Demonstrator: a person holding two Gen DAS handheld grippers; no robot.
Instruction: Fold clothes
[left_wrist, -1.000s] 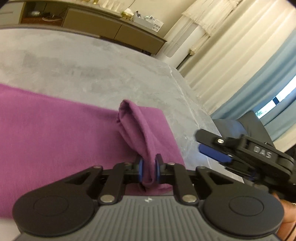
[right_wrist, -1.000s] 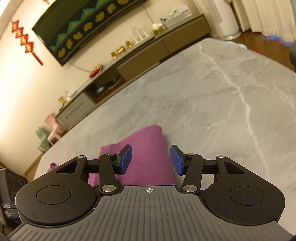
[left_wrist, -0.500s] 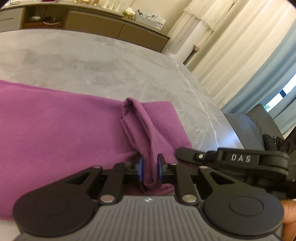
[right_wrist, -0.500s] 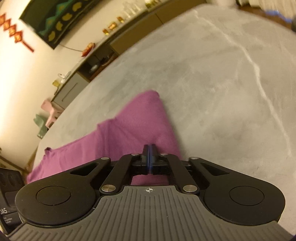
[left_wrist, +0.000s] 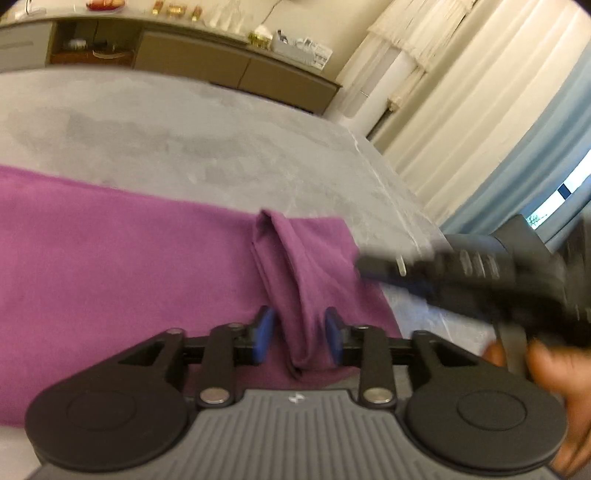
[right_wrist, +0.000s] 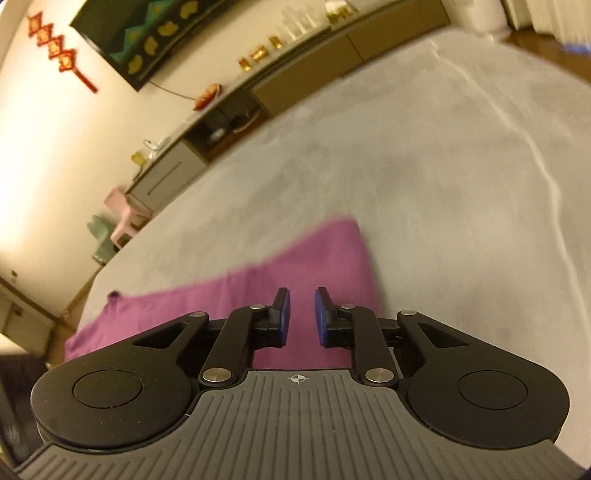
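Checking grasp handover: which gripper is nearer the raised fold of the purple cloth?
Left. The left gripper straddles the raised fold, pads open on either side. The right gripper, also open, sits off to the right over the purple cloth, near its end.

Black left gripper with blue pads on the fingertips, silver round screws at the linkage pivots, two big black discs at the sides, ribbed grey housing with a small white mark at its front edge. Same build on the right gripper: blue pads, silver screws, grey ribbed body bearing a crosshair mark. Brown bare skin on the right hand, blurred, at the left camera's edge.
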